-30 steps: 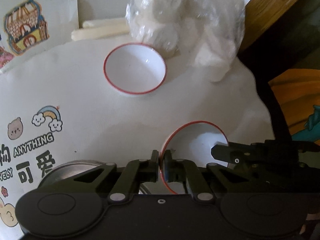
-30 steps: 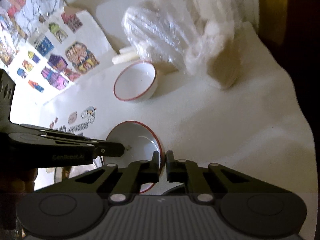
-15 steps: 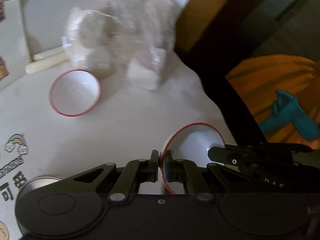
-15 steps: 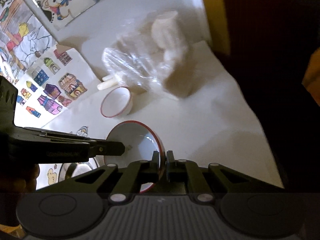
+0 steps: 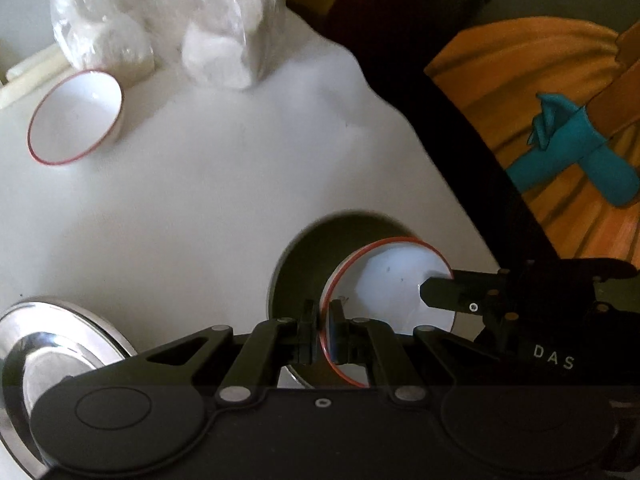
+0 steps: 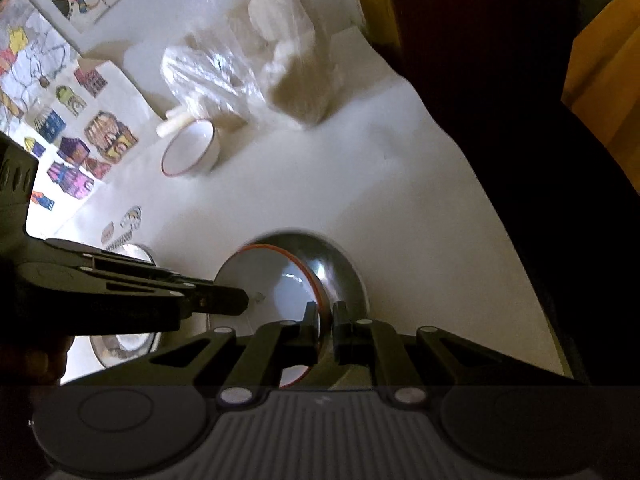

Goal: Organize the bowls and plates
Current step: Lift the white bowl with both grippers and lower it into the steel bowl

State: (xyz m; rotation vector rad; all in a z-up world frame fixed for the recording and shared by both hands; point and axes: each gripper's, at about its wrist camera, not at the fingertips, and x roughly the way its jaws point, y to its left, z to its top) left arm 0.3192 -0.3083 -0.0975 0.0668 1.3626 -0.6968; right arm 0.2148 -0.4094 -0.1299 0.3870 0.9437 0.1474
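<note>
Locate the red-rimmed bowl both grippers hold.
Red-rimmed bowl: low centre-right in the left wrist view, clamped between left gripper and right gripper, over a steel bowl.

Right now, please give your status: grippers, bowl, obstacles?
Left gripper and right gripper both shut on the red-rimmed bowl. Bowl over the steel bowl. Nothing between them.

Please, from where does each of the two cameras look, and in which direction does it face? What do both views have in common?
Left wrist: sits on the left gripper, looks down over its fingers at the held red-rimmed bowl above a metal bowl; the right gripper enters from the right.
Right wrist: sits on the right gripper, facing down at the same bowl; the left gripper enters from the left.
Shared: both bowls, a second red-rimmed bowl, the plastic bag.
</note>
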